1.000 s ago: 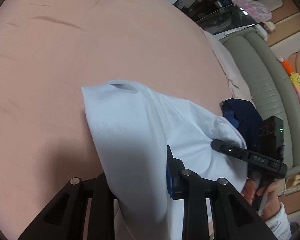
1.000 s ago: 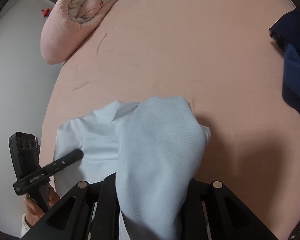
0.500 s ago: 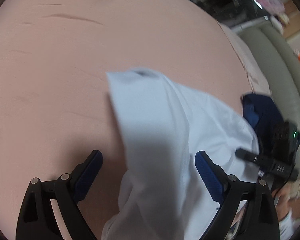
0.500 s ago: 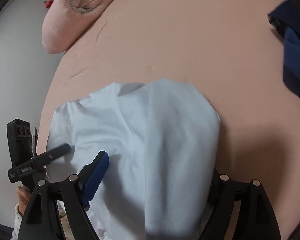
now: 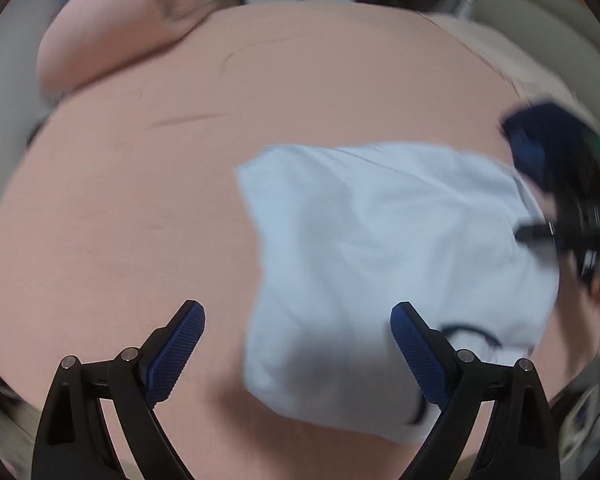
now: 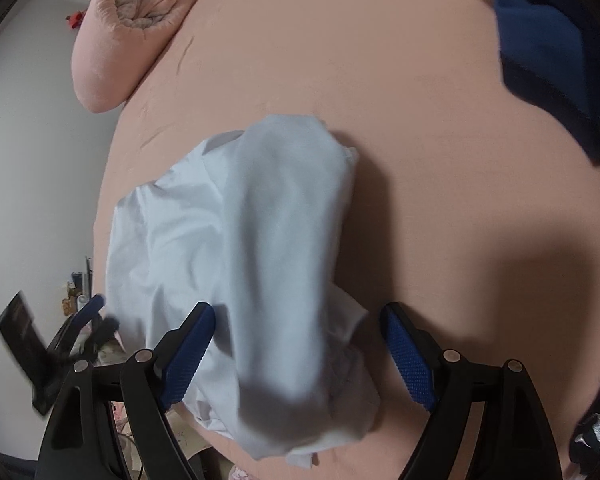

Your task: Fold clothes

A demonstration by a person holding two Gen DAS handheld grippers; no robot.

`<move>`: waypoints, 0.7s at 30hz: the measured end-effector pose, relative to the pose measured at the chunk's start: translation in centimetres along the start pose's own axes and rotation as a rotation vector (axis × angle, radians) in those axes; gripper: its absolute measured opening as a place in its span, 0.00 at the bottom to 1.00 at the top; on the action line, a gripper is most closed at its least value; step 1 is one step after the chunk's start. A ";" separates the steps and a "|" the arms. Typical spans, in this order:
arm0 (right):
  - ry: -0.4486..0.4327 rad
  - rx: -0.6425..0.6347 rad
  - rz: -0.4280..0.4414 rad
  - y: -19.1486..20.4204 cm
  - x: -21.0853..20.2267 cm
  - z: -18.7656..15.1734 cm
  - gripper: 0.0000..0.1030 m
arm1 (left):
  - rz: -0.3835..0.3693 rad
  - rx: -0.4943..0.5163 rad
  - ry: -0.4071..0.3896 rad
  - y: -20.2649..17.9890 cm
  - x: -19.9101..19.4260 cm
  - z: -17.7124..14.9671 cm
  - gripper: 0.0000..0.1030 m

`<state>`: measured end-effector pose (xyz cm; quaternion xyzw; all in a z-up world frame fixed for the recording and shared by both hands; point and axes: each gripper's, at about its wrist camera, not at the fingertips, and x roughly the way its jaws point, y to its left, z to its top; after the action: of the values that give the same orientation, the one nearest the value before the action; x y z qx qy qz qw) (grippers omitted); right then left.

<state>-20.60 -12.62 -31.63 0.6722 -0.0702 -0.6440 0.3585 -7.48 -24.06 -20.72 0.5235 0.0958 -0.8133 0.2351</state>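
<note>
The pale blue garment [image 6: 260,248] lies folded over on the pink bed [image 6: 440,140], near the bed's near-left edge in the right wrist view, with one smooth layer doubled on top of a more rumpled one. Its long axis runs from the near edge toward the far side, the rounded fold end pointing away and the loose, bunched ends lying nearest the right gripper [image 6: 296,356]. That gripper's jaws have just been opening; they stand apart on either side of the cloth without pressing it. The left gripper [image 5: 298,354] has also just been opening, its jaws wide and clear of the fabric. The step appears to be a release after a fold; the next move likely calls for squaring the untidy near end or another fold. A dark blue garment [image 6: 548,48] waits at far right.
</note>
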 end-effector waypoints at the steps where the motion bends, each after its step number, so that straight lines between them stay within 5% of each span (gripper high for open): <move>1: 0.004 -0.004 -0.009 -0.1 -0.1 -0.1 0.82 | 0.018 0.038 0.001 -1.2 -0.2 -0.2 0.93; 11: 0.029 -0.026 -0.115 1.3 -1.0 -0.3 0.82 | 0.164 0.147 0.106 -7.2 1.4 -0.7 0.93; 21: 0.054 -0.014 -0.130 2.2 -0.6 2.1 0.82 | 0.210 0.252 0.076 -12.8 -1.8 -2.0 0.93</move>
<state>-21.76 -14.73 -29.74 0.6899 -0.0120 -0.6480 0.3224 -11.45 -11.58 -21.18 0.5864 -0.0533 -0.7695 0.2474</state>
